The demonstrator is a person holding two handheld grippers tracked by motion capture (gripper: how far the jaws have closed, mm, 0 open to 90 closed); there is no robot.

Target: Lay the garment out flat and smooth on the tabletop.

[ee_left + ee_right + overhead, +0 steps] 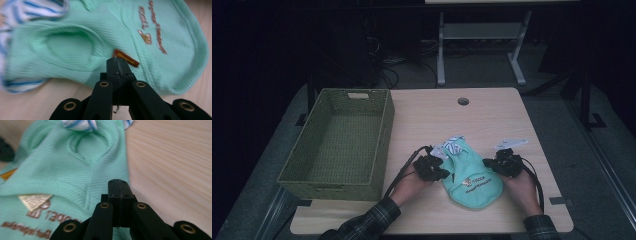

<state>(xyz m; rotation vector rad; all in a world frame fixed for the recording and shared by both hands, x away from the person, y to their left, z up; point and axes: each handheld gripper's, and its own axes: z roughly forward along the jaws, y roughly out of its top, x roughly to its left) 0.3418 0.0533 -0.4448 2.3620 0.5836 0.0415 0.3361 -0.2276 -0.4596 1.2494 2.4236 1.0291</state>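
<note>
At the bottom of the high view, two forearms in plaid sleeves reach up into the frame, each hand holding a black gripper. Between them, in the lower middle of the frame, a small mint-green shirt (469, 175) lies flat on the pale wooden table (422, 120). Its printed hem is nearest the person and its blue-and-white striped collar (454, 146) points away, so its long axis runs from the bottom of the frame toward the top. The left gripper (438, 172) sits at the shirt's left edge and the right gripper (493, 165) at its right edge, about equally close. In the left gripper view the two black jaws are pressed together at the shirt's near edge, close to a small orange tag (126, 57); whether cloth is pinched between them cannot be told. In the right gripper view the jaws are likewise together, at a side seam. Farther off, at the left of the high view, stands an empty green woven basket (339, 142), lying to the left of the shirt.
</note>
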